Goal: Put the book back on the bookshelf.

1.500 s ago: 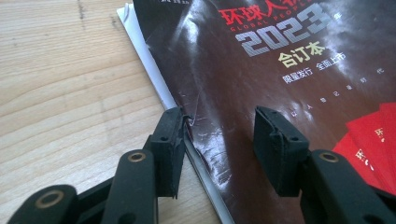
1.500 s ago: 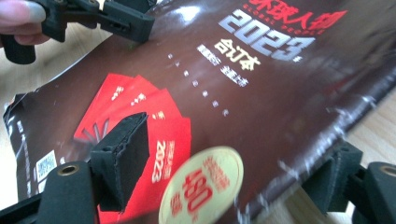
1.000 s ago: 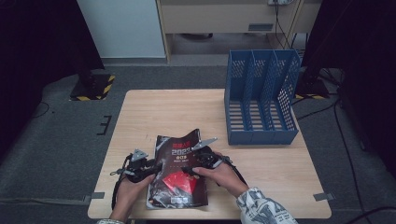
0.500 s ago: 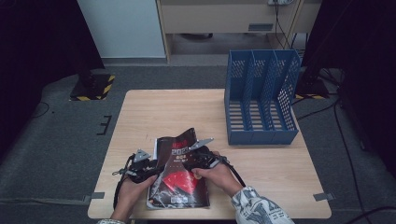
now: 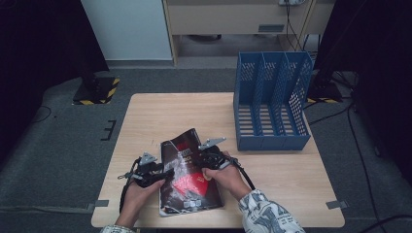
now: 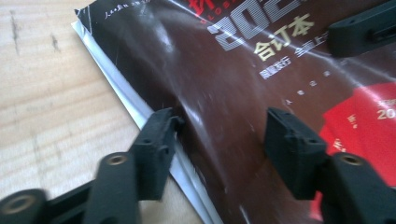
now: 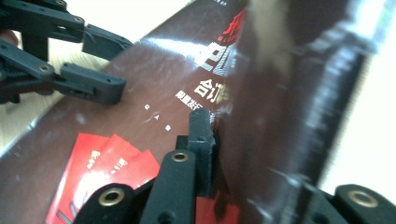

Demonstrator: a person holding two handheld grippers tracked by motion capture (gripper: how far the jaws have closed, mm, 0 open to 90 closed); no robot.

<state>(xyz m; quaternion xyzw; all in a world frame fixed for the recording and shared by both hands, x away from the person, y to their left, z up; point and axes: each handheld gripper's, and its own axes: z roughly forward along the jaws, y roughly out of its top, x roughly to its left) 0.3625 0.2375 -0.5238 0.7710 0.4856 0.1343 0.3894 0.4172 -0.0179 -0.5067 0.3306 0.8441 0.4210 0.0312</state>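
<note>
The dark magazine (image 5: 189, 177) lies near the desk's (image 5: 277, 179) front edge. The right gripper (image 7: 219, 140) has just closed, pinching its lifted cover. The left gripper (image 6: 219, 135), jaws just widened, straddles its spine edge without pressing

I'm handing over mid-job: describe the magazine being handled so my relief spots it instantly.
On the wooden table, look at the near edge, left of the blue file rack. The magazine lies there between the person's two hands. It is the one flat, glossy item: dark brown cover, red fan-shaped patch, white lettering, its right edge lifted.
</note>
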